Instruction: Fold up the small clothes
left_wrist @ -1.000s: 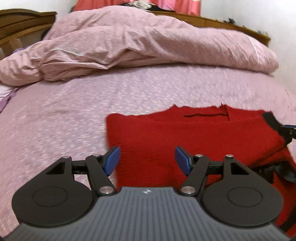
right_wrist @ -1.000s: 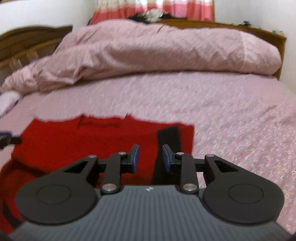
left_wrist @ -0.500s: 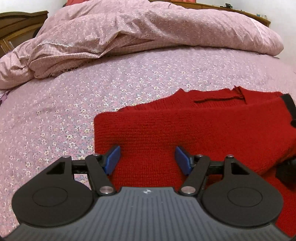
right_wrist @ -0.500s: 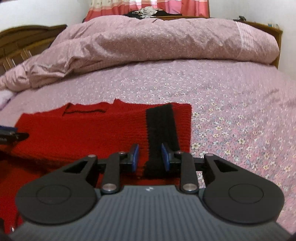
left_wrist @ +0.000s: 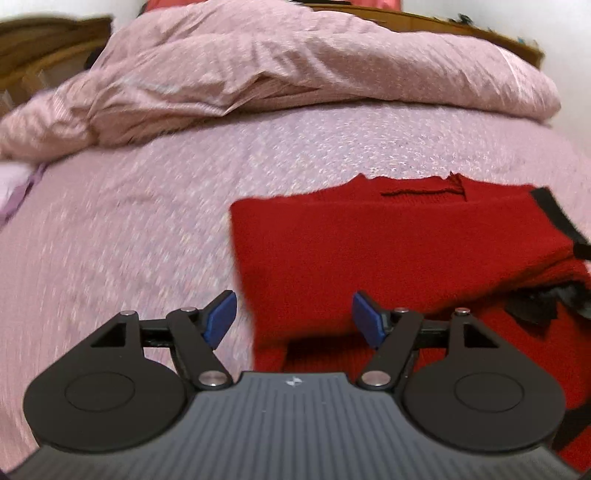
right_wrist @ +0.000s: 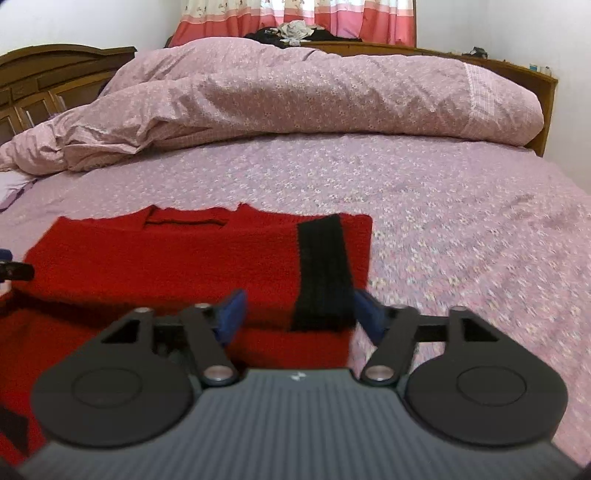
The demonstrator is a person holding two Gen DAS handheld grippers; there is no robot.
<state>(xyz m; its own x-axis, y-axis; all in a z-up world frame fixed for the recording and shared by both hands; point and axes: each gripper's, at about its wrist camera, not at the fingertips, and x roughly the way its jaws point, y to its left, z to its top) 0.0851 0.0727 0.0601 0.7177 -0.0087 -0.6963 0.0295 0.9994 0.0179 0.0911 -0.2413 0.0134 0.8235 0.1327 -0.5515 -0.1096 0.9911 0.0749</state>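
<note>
A red knit sweater with black cuff bands lies partly folded on the bed; it also shows in the right wrist view. A sleeve is folded across it, its black cuff near the sweater's right edge. My left gripper is open and empty over the sweater's left edge. My right gripper is open and empty, its jaws wide on either side of the black cuff. The left gripper's tip shows at the left border of the right wrist view.
The bed has a pink flowered sheet. A bunched pink duvet lies across the far side. A wooden headboard stands at the left and red curtains hang behind.
My right gripper has opened and let go of the black cuff, which now lies on the sweater. My left gripper stayed open and drew back and left a little.
</note>
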